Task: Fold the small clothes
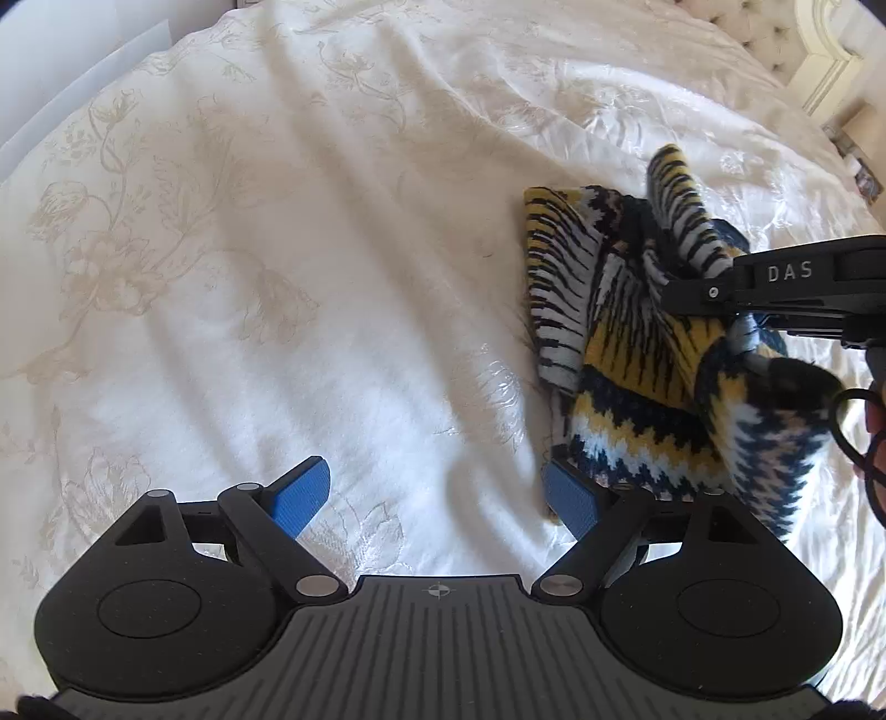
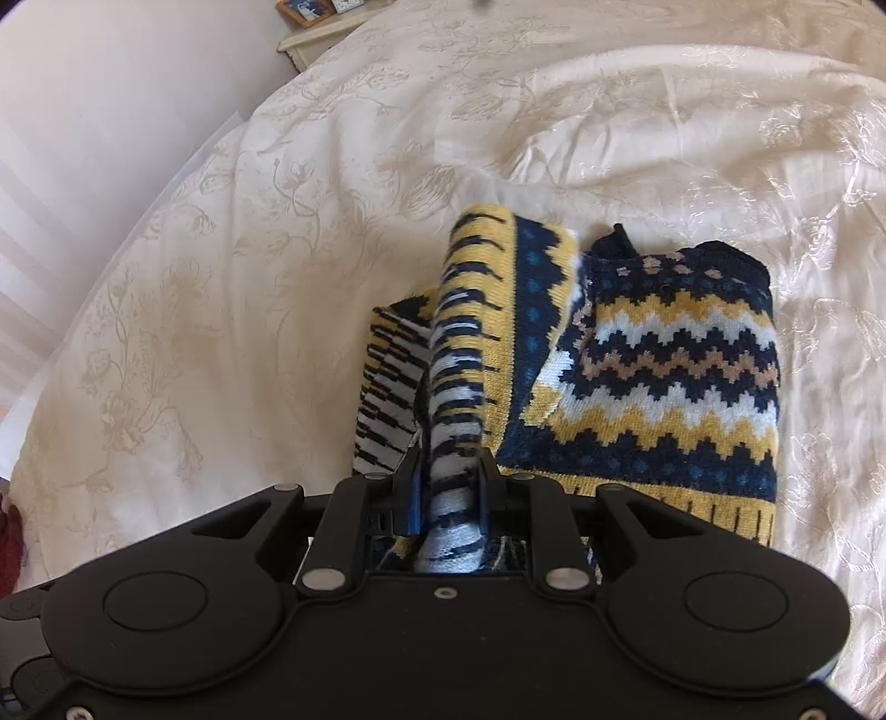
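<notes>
The patterned knit sweater [image 2: 664,376] lies partly folded on the bed [image 2: 221,249], at about 1 o'clock in the right wrist view. The right gripper [image 2: 451,476] has its fingers clamped on a lifted sleeve or edge, mid-fold. The left gripper [image 1: 434,498] is wide apart, empty, just beside the hem. Next, I judge, the pinched part should be laid across the body.

A bedroom in a home, judging by the bed that fills both views: a cream bedspread [image 1: 277,249] with a woven flower pattern, rumpled into soft folds. At the upper right of the left wrist view, a tufted, pale headboard [image 1: 819,33] with carved trim. At the top left of the right wrist view, a cream bedside table [image 2: 315,41] carrying a framed picture [image 2: 304,10] (contents too small to read) against a plain pale wall [image 2: 111,111].
</notes>
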`<state>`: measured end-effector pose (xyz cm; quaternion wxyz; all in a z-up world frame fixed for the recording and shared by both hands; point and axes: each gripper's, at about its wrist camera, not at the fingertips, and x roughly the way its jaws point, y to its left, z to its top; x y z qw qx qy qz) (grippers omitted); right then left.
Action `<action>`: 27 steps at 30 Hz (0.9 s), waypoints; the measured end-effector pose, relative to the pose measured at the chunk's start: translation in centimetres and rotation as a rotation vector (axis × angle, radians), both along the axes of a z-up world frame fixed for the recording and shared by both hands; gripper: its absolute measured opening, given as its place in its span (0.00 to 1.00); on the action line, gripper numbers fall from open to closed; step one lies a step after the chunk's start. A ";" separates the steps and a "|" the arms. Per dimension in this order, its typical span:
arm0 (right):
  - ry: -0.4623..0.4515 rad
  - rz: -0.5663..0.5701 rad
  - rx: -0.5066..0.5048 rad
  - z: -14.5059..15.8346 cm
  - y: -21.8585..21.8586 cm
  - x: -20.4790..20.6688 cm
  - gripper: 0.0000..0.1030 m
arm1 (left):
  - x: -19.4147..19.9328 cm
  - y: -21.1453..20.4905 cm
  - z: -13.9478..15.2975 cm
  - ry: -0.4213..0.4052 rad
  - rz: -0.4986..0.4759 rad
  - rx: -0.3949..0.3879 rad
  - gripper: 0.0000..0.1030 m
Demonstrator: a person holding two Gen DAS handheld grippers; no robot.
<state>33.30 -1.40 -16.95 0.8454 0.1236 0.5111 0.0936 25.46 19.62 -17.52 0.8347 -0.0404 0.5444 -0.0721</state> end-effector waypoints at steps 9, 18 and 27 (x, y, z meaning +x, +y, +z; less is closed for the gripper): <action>0.000 0.056 0.000 -0.9 3.1 0.7 0.26 | 0.3 0.1 -0.3 0.014 -0.002 -0.004 0.82; -0.114 -0.055 0.159 2.3 -2.5 -1.6 0.27 | 1.9 -0.6 2.3 -0.049 -0.025 -0.035 0.82; -0.057 -0.096 0.011 0.6 -6.5 -6.4 0.27 | 5.8 -5.8 3.2 -0.075 -0.097 -0.146 0.82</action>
